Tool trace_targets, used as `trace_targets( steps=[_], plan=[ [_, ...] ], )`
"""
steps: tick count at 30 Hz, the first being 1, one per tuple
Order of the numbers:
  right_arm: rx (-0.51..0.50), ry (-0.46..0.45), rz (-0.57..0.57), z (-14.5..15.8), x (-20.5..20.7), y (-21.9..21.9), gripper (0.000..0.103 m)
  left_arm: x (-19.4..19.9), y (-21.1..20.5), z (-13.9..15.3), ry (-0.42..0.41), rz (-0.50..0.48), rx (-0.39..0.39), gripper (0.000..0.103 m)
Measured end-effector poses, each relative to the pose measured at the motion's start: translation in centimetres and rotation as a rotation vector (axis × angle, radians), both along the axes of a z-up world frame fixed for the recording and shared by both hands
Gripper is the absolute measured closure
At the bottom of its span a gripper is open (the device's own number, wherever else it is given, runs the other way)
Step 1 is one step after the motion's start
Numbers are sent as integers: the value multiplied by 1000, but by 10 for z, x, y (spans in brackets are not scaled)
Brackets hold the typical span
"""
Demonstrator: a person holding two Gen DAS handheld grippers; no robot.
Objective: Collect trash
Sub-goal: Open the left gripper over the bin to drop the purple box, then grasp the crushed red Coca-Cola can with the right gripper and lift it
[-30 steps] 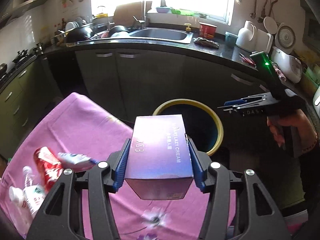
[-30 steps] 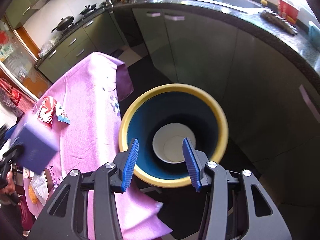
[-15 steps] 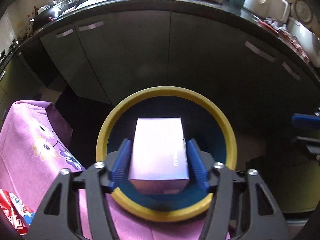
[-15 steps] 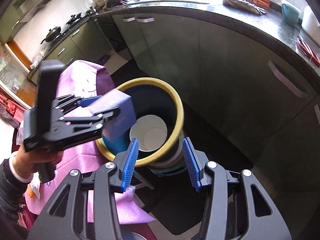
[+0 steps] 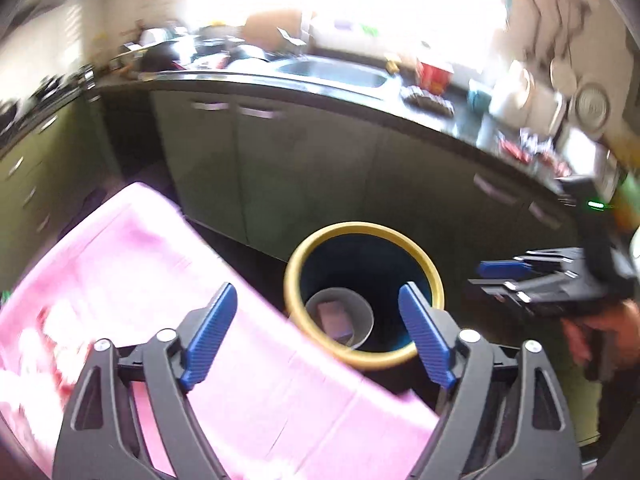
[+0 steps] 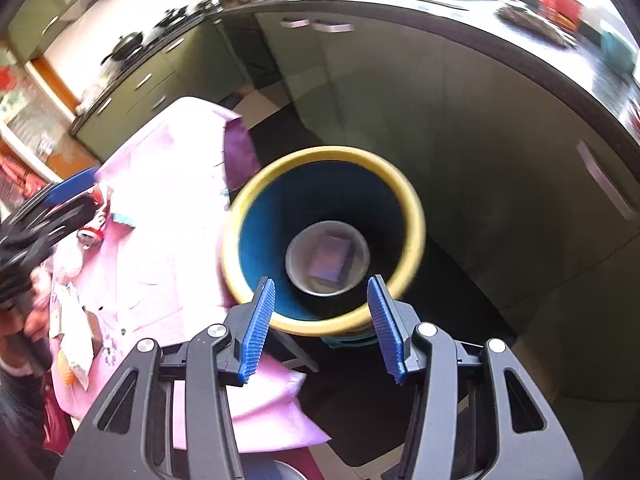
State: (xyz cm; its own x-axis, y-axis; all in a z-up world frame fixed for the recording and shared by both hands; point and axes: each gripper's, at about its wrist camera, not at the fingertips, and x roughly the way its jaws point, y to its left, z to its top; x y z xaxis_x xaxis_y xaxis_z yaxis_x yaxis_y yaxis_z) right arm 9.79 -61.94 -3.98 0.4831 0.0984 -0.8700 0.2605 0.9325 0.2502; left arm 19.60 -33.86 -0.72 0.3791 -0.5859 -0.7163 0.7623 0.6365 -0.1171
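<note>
Box (image 6: 330, 258) lies inside bin (image 6: 412, 216); left hand-held gripper (image 5: 318, 320) opening, empty; right (image 6: 322, 316) half-open, empty.

The purple box (image 6: 331, 257) lies flat at the bottom of the bin (image 6: 256, 184), face up, inside a pale round bowl-shaped item (image 6: 298, 248) resting there. It sits ahead of and below the right gripper (image 6: 322, 322), framed between its blue pads. The bin is a round container with a yellow rim and dark blue inner wall, standing upright with its mouth open. Further trash, red-and-white wrappers (image 6: 94, 226) and pale packets (image 6: 72, 360), lies blurred to the left of that gripper.
</note>
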Motion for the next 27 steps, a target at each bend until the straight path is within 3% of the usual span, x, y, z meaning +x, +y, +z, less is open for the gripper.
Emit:
trace_targets(
  steps=[5, 8, 10, 14, 21, 27],
  plan=[
    [5, 16, 157, 20, 44, 70, 54, -11, 126, 16, -68, 170, -80, 16],
    [35, 21, 259, 34, 75, 116, 54, -15, 189, 21, -206, 308, -53, 14],
    [66, 32, 339, 41, 100, 155, 54, -10, 222, 19, -256, 403, -34, 14],
    [142, 88, 454, 43, 158, 229, 47, 6, 278, 8, -201, 488, -60, 14],
    [170, 237, 471, 17, 238, 302, 44, 13, 308, -14, -167, 529, -57, 14],
    [79, 338, 417, -10, 280, 329, 36, 12, 314, -23, -156, 509, -70, 14]
  ],
)
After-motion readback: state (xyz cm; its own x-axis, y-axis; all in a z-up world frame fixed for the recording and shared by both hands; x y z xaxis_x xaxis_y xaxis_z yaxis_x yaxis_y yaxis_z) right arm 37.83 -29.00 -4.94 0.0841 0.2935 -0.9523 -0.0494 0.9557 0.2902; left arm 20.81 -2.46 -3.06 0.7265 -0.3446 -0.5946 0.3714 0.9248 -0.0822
